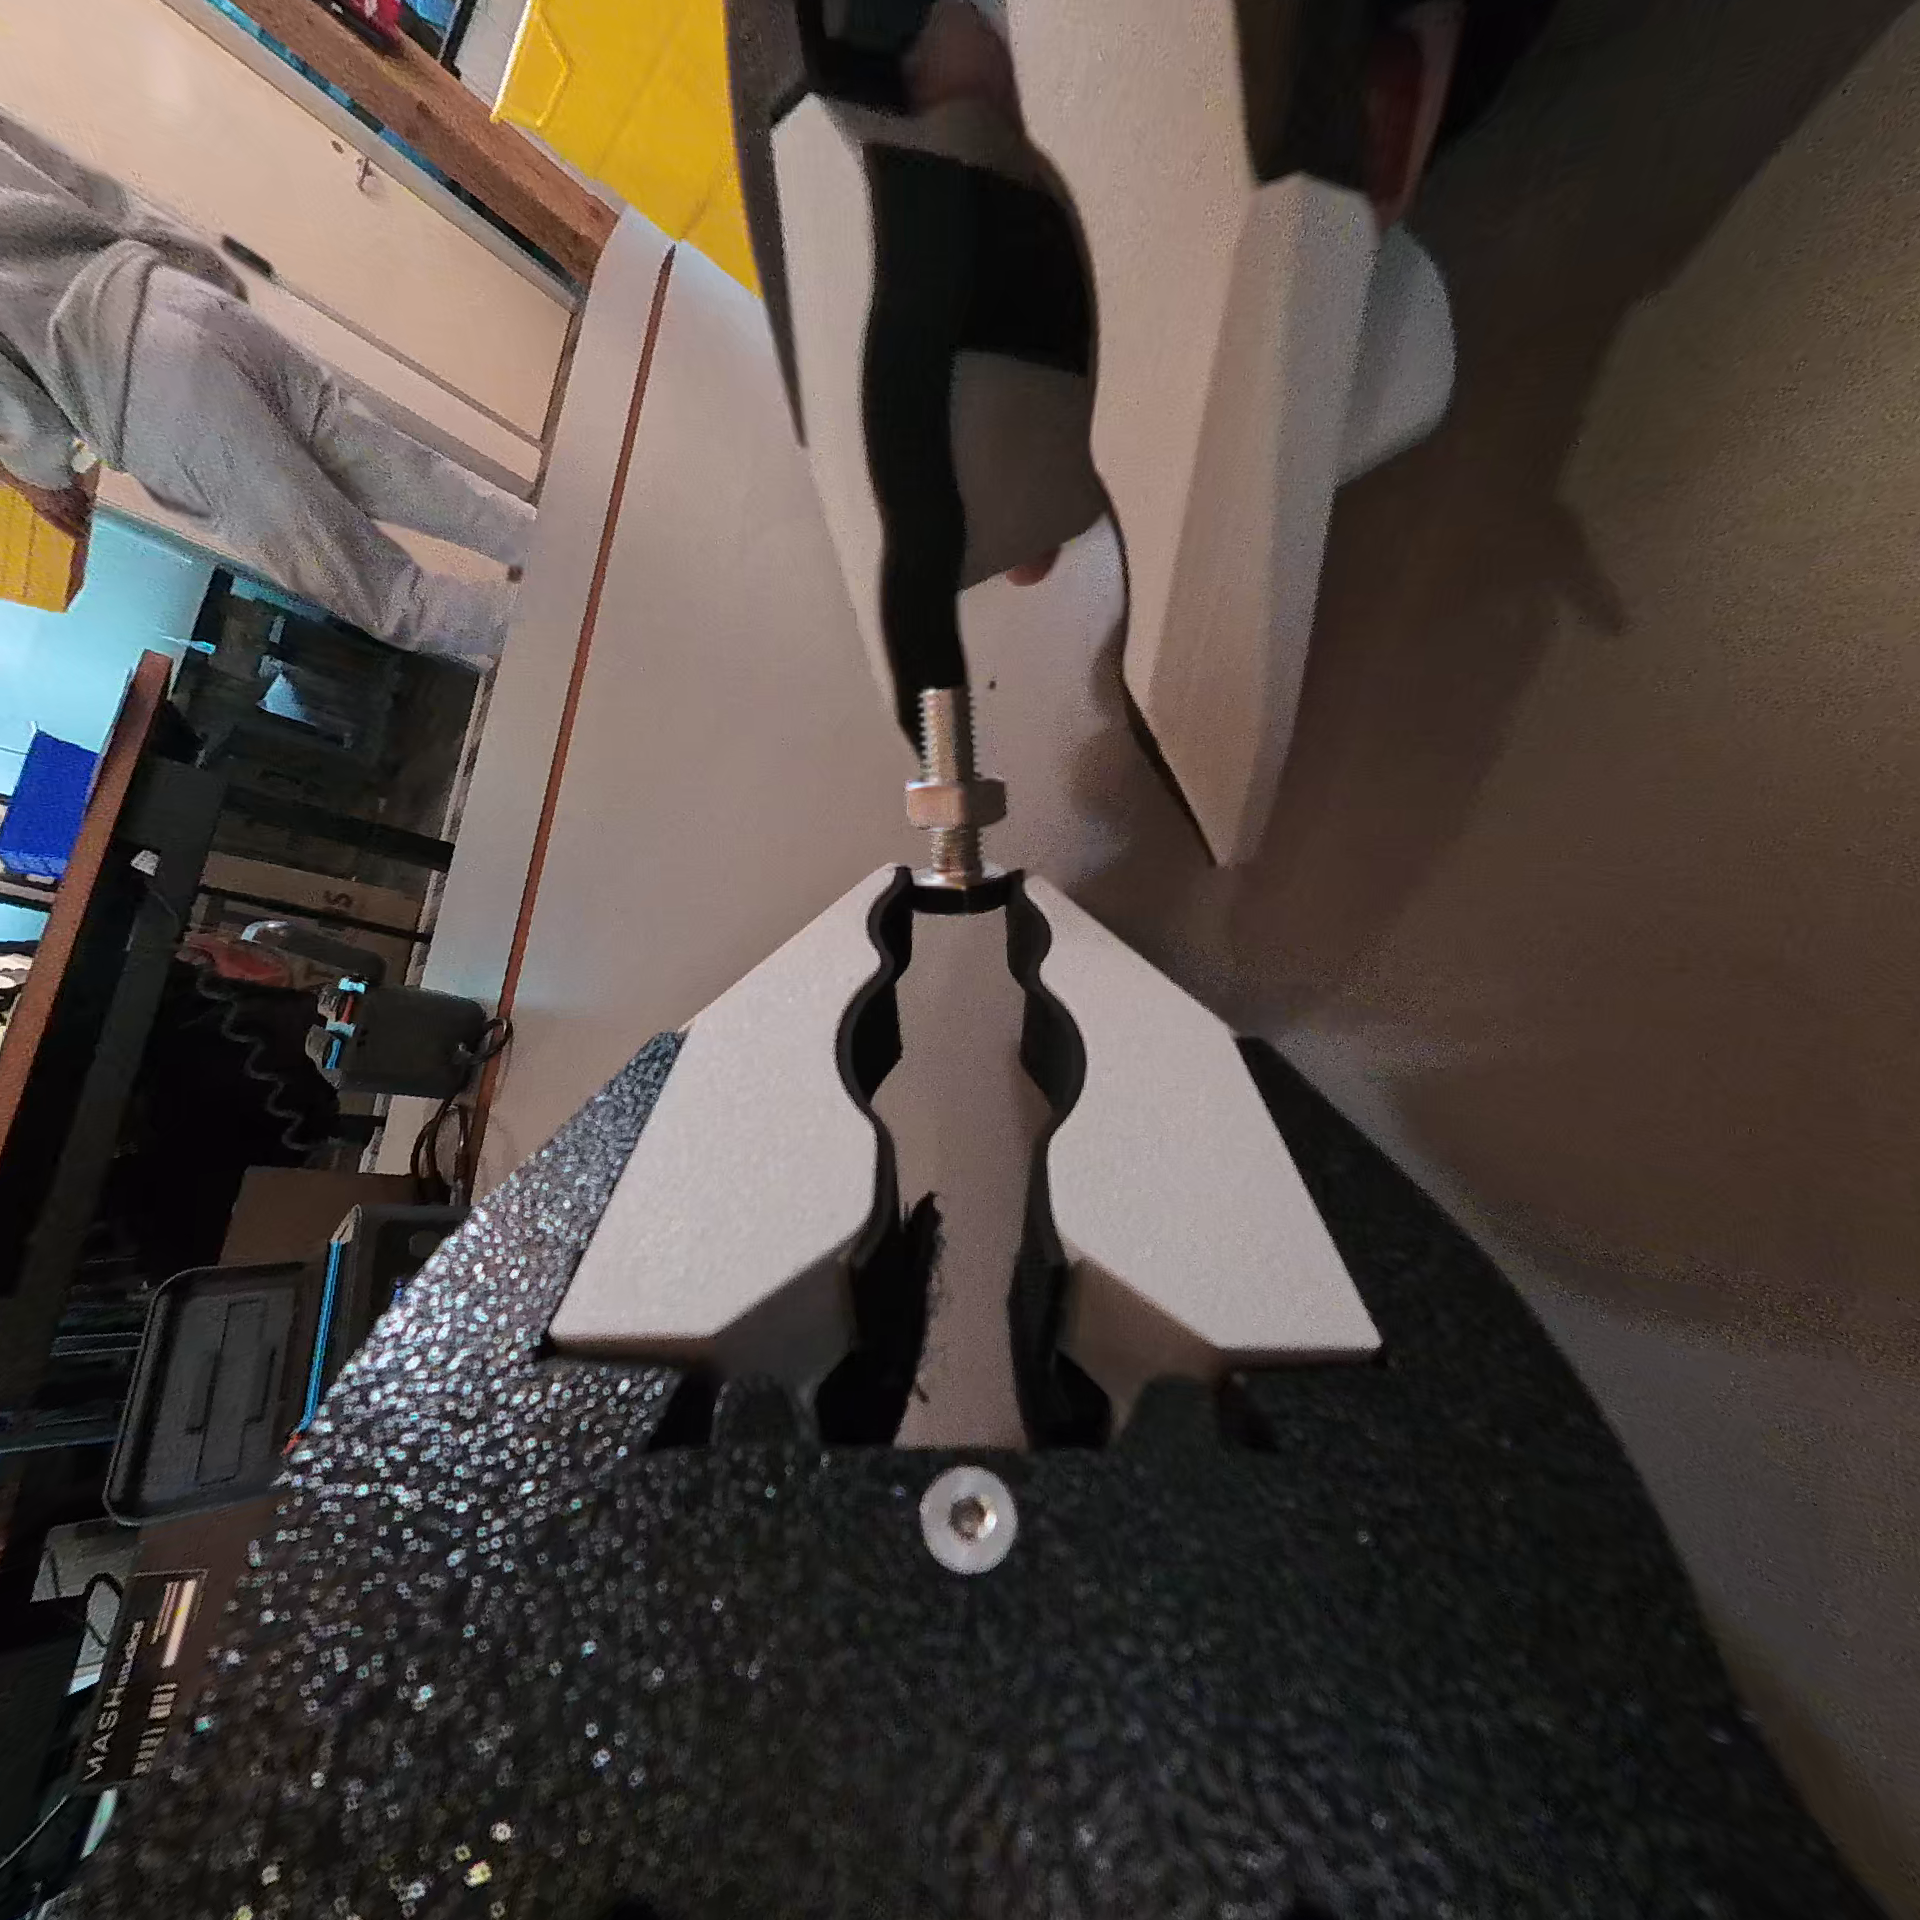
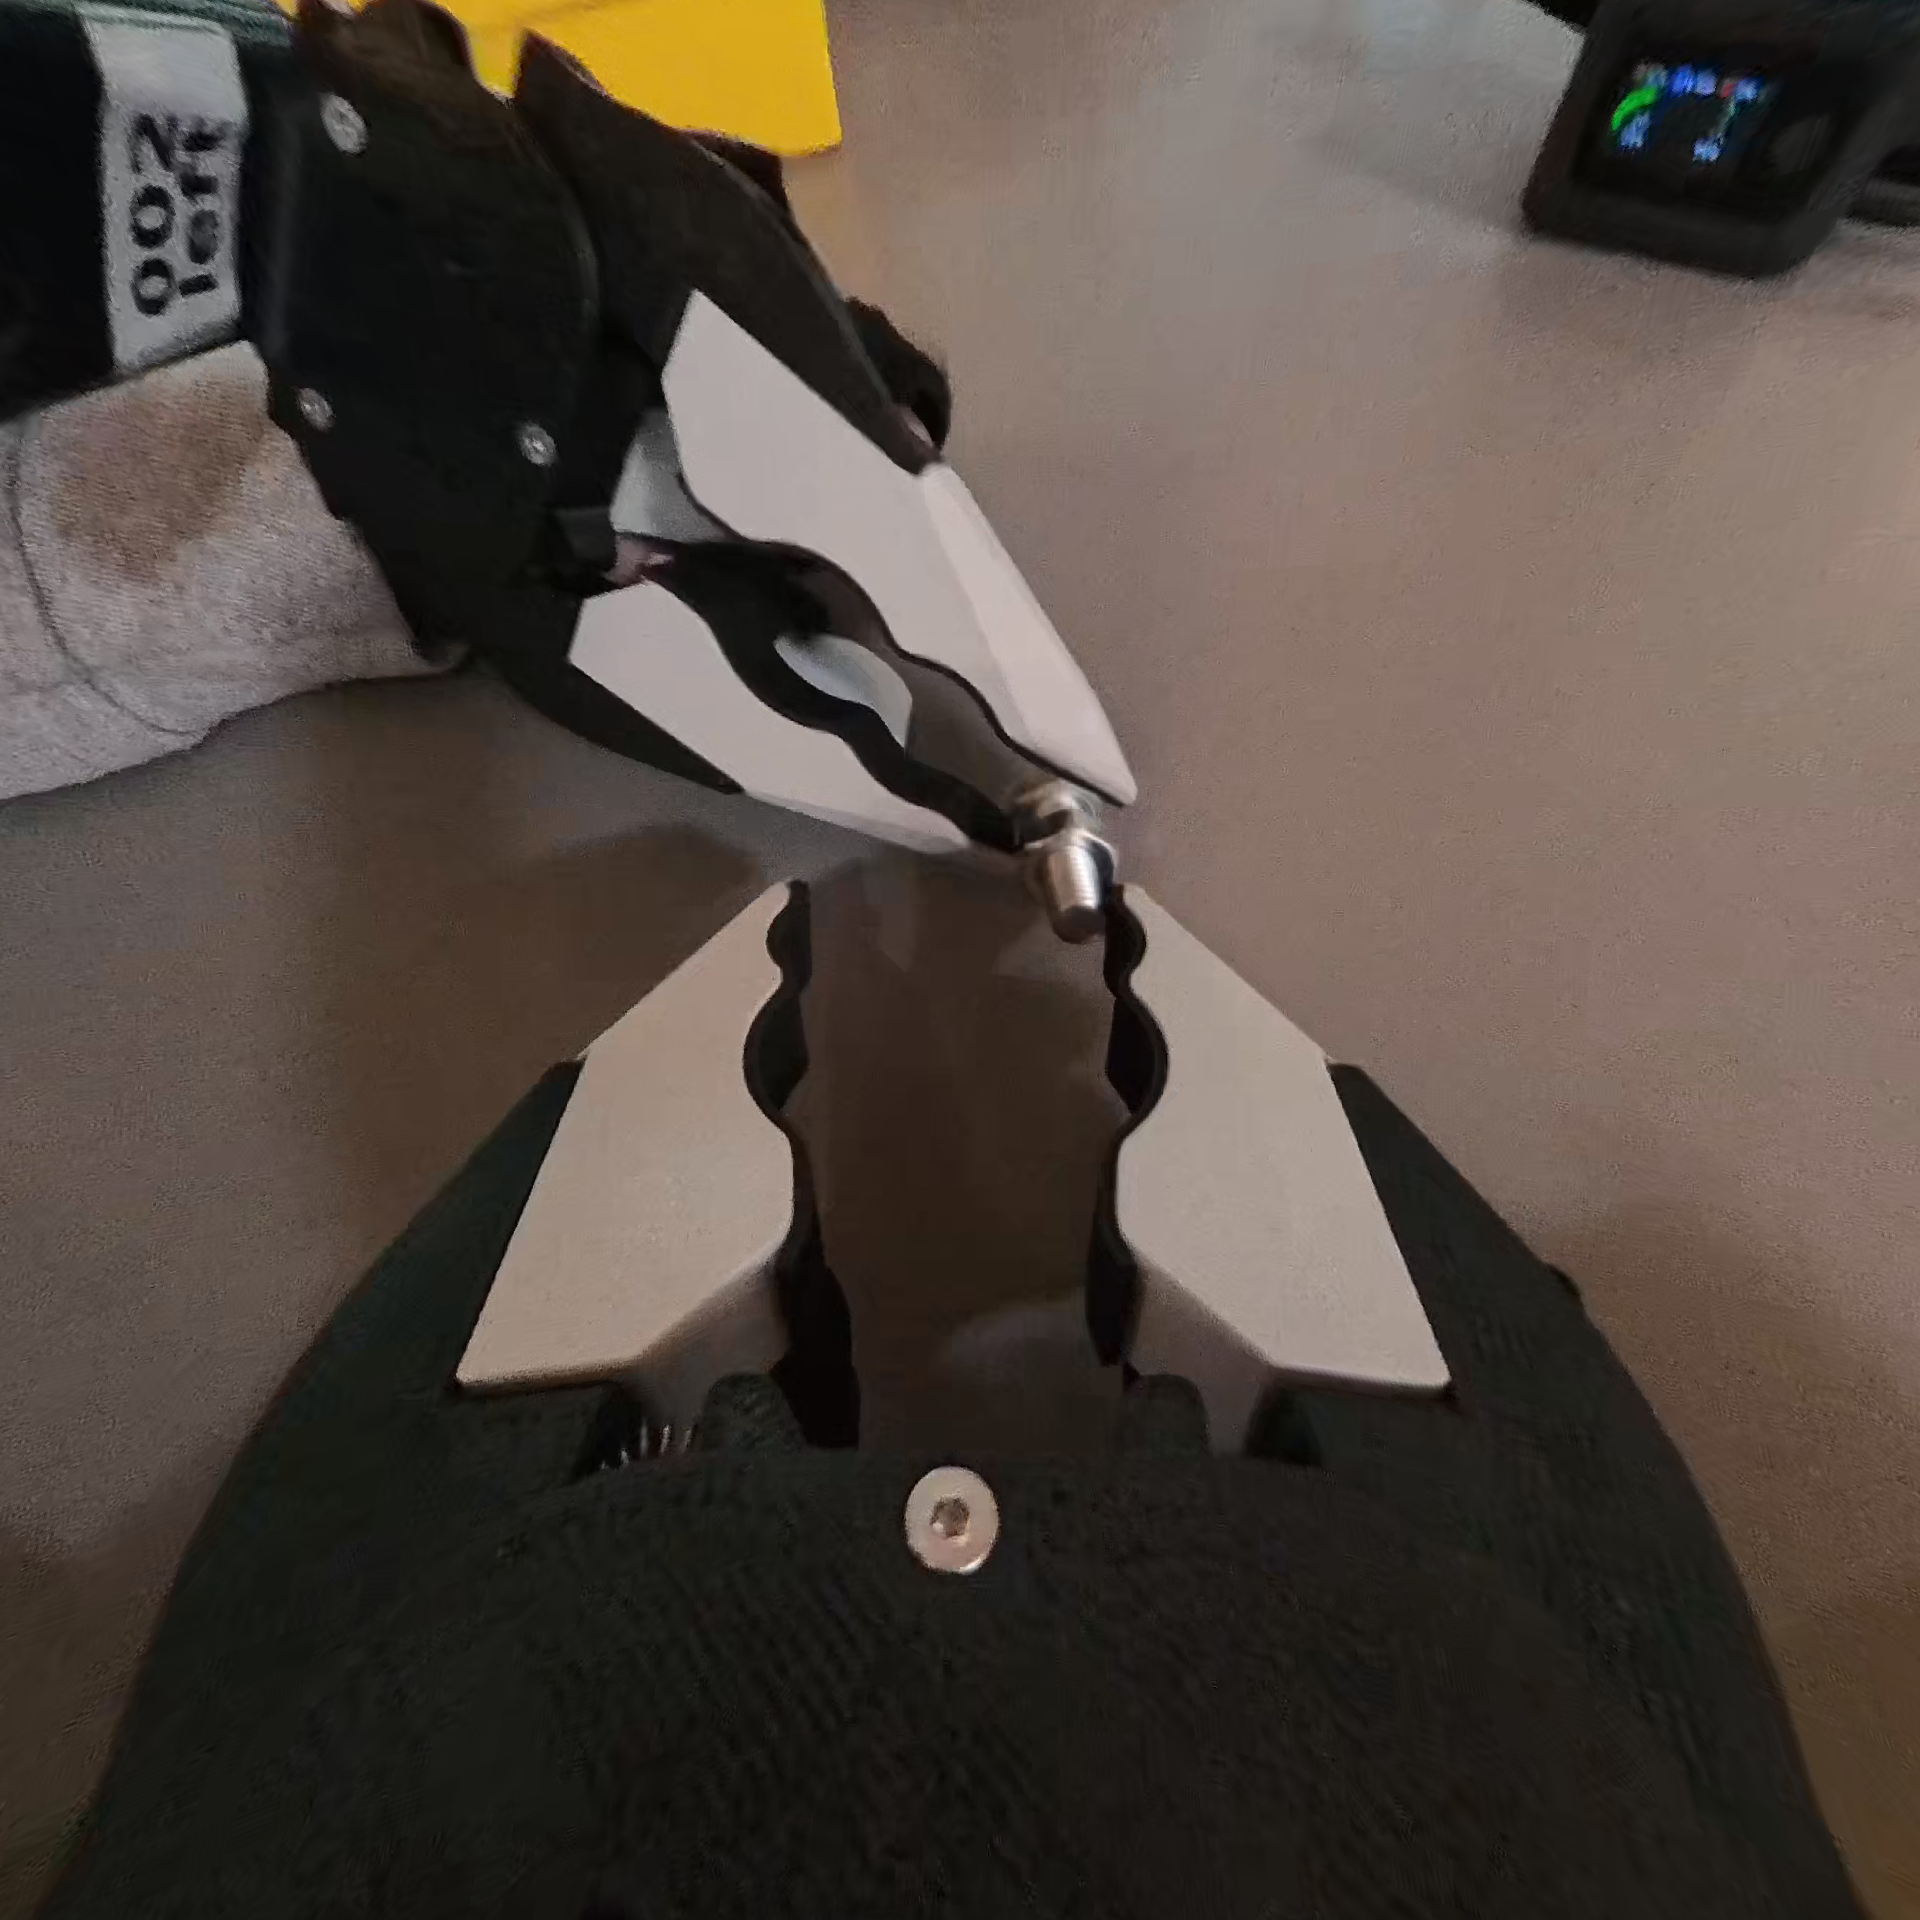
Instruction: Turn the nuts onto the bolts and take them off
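Observation:
My left gripper (image 1: pixel 961 883) is shut on the head end of a silver bolt (image 1: pixel 948 748), which sticks straight out past its fingertips. A hex nut (image 1: pixel 954 800) sits partway along the thread. My right gripper (image 2: pixel 956 904) is open and empty, and faces the bolt from the other side. The bolt's free end (image 2: pixel 1081 883) lies against the inner edge of its right fingertip (image 2: pixel 1143 935). The nut is outside the right jaws. In the right wrist view the left gripper (image 2: pixel 1044 810) comes in from the upper left. The right gripper (image 1: pixel 1075 790) fills the top of the left wrist view.
Both grippers hover over a grey tabletop (image 2: pixel 1455 623). A grey cloth (image 2: pixel 156 582) lies at the left, a yellow bin (image 2: pixel 707 73) at the back, and a black device with a lit screen (image 2: pixel 1704 135) at the back right. A person's grey sleeve (image 1: pixel 208 364) shows beyond the table. My left and right fingertips are right by each other.

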A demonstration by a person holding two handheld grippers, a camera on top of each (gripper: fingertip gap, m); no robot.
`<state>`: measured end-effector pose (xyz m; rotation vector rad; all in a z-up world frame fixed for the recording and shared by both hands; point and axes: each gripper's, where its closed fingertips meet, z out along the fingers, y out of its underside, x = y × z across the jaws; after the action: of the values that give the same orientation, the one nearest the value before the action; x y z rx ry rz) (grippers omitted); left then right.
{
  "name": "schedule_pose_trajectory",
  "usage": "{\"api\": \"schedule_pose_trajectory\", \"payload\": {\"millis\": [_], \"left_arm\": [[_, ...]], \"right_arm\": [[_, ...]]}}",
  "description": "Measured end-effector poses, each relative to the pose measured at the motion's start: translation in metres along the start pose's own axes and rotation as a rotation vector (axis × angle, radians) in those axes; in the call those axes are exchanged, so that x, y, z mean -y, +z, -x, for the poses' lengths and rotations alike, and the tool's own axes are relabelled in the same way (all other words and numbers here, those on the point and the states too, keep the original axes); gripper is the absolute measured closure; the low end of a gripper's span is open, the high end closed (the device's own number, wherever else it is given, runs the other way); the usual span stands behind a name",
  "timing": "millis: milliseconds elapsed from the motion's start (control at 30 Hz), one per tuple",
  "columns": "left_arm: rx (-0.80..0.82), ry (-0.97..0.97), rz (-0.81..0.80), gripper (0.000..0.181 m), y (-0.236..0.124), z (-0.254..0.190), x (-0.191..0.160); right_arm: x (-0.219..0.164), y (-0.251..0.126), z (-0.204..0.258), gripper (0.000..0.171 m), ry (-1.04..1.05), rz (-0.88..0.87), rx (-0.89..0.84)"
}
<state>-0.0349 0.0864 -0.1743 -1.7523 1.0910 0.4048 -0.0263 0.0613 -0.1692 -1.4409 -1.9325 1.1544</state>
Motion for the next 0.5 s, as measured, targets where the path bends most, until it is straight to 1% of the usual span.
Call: {"api": "schedule_pose_trajectory", "payload": {"millis": [67,100,133,167,200,267,367,433,500], "left_arm": [[0.0,0.006,-0.003,0.165,0.0,0.0,0.0],[-0.001,0.001,0.003,0.165,0.0,0.0,0.0],[-0.002,0.002,0.003,0.165,0.0,0.0,0.0],[-0.001,0.003,0.0,0.165,0.0,0.0,0.0],[-0.001,0.002,0.0,0.165,0.0,0.0,0.0],[-0.001,0.002,0.001,0.165,0.0,0.0,0.0],[0.0,0.005,0.003,0.165,0.001,0.0,0.0],[0.0,0.007,0.003,0.165,0.001,0.0,0.0],[0.0,0.01,0.006,0.165,0.001,0.0,0.0]], "right_arm": [[0.015,-0.002,0.006,0.111,-0.132,-0.085,-0.027],[0.024,-0.005,0.016,0.118,-0.211,-0.143,-0.004],[0.033,-0.009,0.023,0.12,-0.252,-0.199,0.0],[0.037,-0.012,0.021,0.122,-0.249,-0.214,-0.021],[0.033,-0.013,0.015,0.121,-0.21,-0.177,-0.043],[0.016,-0.012,-0.001,0.112,-0.098,-0.076,-0.07],[-0.007,-0.009,-0.01,0.112,0.021,0.035,-0.061],[-0.013,-0.003,-0.006,0.112,0.05,0.074,-0.028],[-0.006,0.0,0.001,0.112,0.008,0.046,-0.01]]}}
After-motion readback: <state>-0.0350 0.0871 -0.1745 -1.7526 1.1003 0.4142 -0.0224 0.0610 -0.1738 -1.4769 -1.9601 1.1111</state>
